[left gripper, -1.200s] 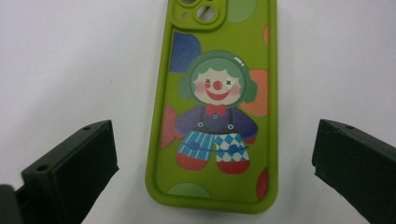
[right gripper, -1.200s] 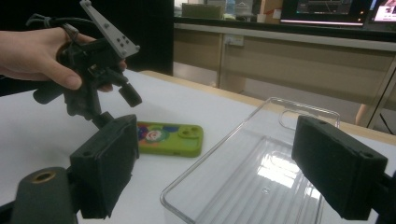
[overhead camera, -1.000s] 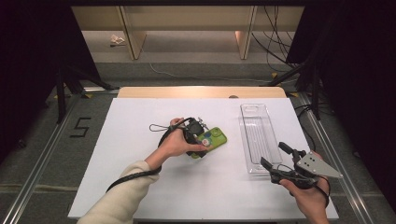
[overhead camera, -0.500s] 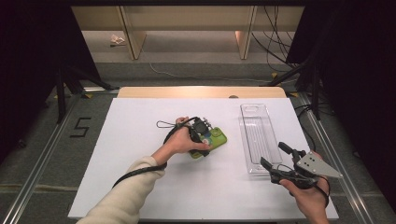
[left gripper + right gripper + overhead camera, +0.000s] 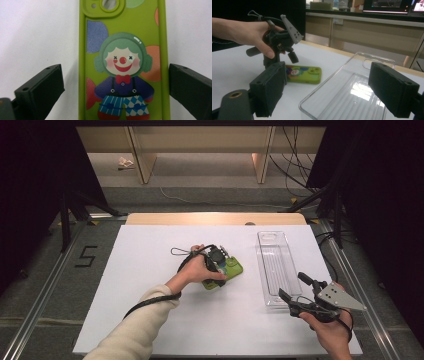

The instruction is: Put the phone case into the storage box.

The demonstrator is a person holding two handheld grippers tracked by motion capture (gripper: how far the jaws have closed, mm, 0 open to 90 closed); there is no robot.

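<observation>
Change since the earlier frame: my left gripper (image 5: 220, 265) has edged slightly forward and settled lower over the green phone case (image 5: 231, 270); my right gripper (image 5: 295, 292) has not shifted.

Item, phone case: lies flat and back-up on the white desk (image 5: 150, 260), near its middle; clown print and camera cut-out facing up; in the left gripper view the phone case (image 5: 123, 62) sits between my two black jaws, which stand spread with a gap to each long edge; nothing pinched yet.

Item, clear plastic tray (image 5: 275, 265): empty, to the right of the case and apart from it; long side running away from me.

Item, right gripper: jaws spread, holding nothing, hovering at the tray's near end.

Judgement: the left gripper is now lined up for a grasp across the case's width; closing is the step in hand; the tray is the likely destination.
</observation>
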